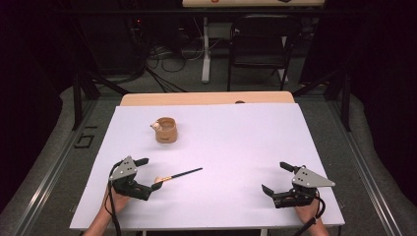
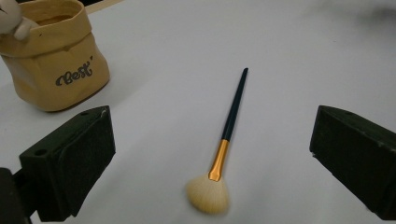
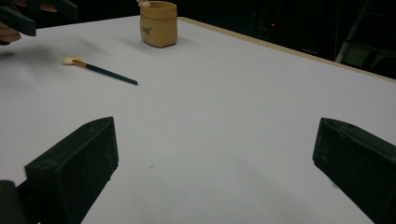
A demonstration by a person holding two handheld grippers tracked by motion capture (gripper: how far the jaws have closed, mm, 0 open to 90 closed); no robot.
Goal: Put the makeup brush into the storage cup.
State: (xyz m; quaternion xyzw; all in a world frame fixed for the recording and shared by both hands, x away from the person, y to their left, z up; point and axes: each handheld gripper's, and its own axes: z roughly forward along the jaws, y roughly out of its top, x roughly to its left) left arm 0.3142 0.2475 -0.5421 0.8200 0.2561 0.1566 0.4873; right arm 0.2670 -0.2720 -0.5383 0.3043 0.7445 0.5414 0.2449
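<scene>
1. Two grippers in frame, both with jaws spread wide and nothing between the pads.
2. Makeup brush (image 2: 227, 135) lies flat on the white table sheet (image 1: 236, 147), in the gap ahead of the left gripper (image 1: 146, 175) — bristle fan nearest the jaws, dark handle pointing away toward the table's middle. In the left gripper view it sits roughly midway between the jaws, touching neither.
3. Tan pouch-shaped cup (image 1: 166, 130) stands upright farther back on the sheet, well apart from the brush.
4. Left hand (image 1: 115, 199) holds its gripper low at the near-left edge, turned on its side, jaws aimed right at the brush head.
5. Right gripper (image 1: 275, 178) rests near the near-right edge — well apart from the brush, facing left across bare sheet.
</scene>
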